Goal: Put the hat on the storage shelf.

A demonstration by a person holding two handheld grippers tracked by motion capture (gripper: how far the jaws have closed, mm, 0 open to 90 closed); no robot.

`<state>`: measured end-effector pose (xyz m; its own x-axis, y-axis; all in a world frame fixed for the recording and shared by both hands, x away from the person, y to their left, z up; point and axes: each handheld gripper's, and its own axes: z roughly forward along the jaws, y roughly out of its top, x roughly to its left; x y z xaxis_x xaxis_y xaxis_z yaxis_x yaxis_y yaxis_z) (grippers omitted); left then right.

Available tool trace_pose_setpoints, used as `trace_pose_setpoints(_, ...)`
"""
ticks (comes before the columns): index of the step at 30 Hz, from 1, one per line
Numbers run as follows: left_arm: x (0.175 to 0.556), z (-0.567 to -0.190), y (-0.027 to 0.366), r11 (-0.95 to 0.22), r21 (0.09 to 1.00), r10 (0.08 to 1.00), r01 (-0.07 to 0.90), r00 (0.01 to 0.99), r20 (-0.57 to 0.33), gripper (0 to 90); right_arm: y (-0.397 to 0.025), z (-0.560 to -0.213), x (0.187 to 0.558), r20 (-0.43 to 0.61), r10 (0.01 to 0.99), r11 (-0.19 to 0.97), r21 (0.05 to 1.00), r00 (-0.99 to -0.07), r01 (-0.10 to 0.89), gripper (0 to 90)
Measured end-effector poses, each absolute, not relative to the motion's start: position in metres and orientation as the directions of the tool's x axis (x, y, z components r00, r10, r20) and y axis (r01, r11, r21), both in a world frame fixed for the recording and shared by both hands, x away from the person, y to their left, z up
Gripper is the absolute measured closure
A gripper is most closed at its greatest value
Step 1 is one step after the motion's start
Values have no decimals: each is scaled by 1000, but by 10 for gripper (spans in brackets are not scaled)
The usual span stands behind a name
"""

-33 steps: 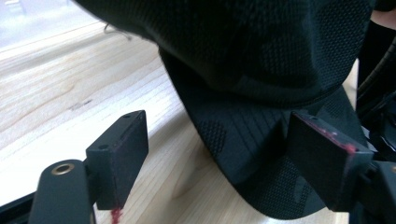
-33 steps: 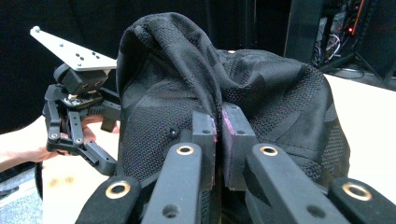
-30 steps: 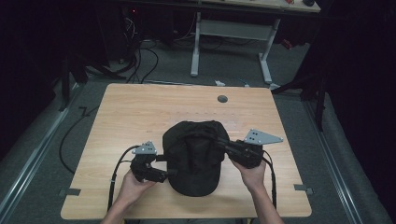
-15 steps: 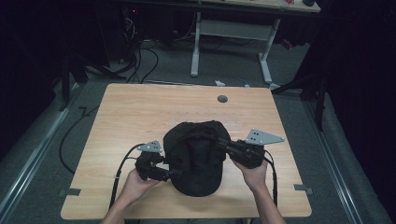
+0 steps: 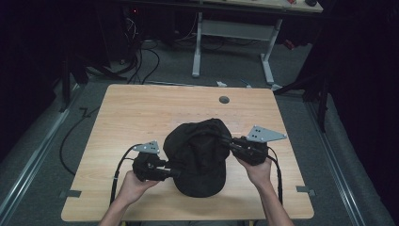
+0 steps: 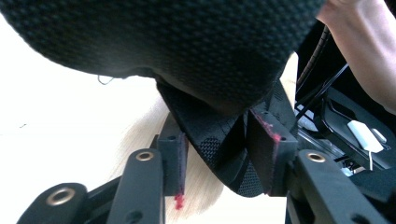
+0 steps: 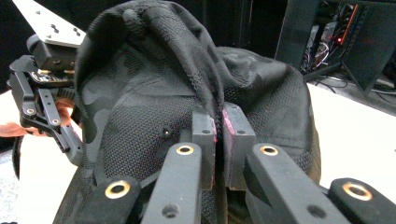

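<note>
Black cap (image 5: 200,155) hides both grippers' tips from above; right gripper (image 7: 216,133) pinches a fold, left gripper (image 6: 219,158) jaws straddle the brim, parted. Wooden table (image 5: 141,113), dark room.

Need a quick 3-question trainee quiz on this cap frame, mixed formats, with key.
1. True or false: the right gripper has its jaws pinched shut on a fold of the black cap.
2. Multiple choice: where does the cap sit on the wooden table? A) far left corner B) near the front edge, between the two grippers C) over the round hole
3. Fill in: in the left gripper view, the left gripper has a strip of cap fabric between its jaws, with a ____ showing beside its left pad.

Key: 1 true; 2 B; 3 gap (its grip cannot be confirmed).
</note>
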<state>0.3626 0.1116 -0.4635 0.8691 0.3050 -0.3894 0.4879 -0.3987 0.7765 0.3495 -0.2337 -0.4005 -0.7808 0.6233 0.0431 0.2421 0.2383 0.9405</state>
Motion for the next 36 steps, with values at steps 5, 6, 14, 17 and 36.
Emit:
trace_pose_setpoints(5,362,-460,116,-384,784,291,488,869,-399,648,-232,-399,353,36,623,243,941,-781,237,853)
trace_pose_setpoints(6,361,-459,117,-383,785,290,487,870,-398,657,-232,-400,354,41,623,239,941,-782,239,852)
trace_pose_setpoints(14,358,-454,126,-368,796,263,481,875,-407,734,-229,-405,356,39,626,245,939,-779,244,846)
trace_pose_setpoints(17,356,-452,127,-362,800,240,478,877,-416,784,-229,-408,357,41,631,244,937,-775,249,832)
trace_pose_setpoints(36,350,-440,130,-365,818,207,445,895,-395,863,-241,-415,360,145,659,142,940,-738,311,448)
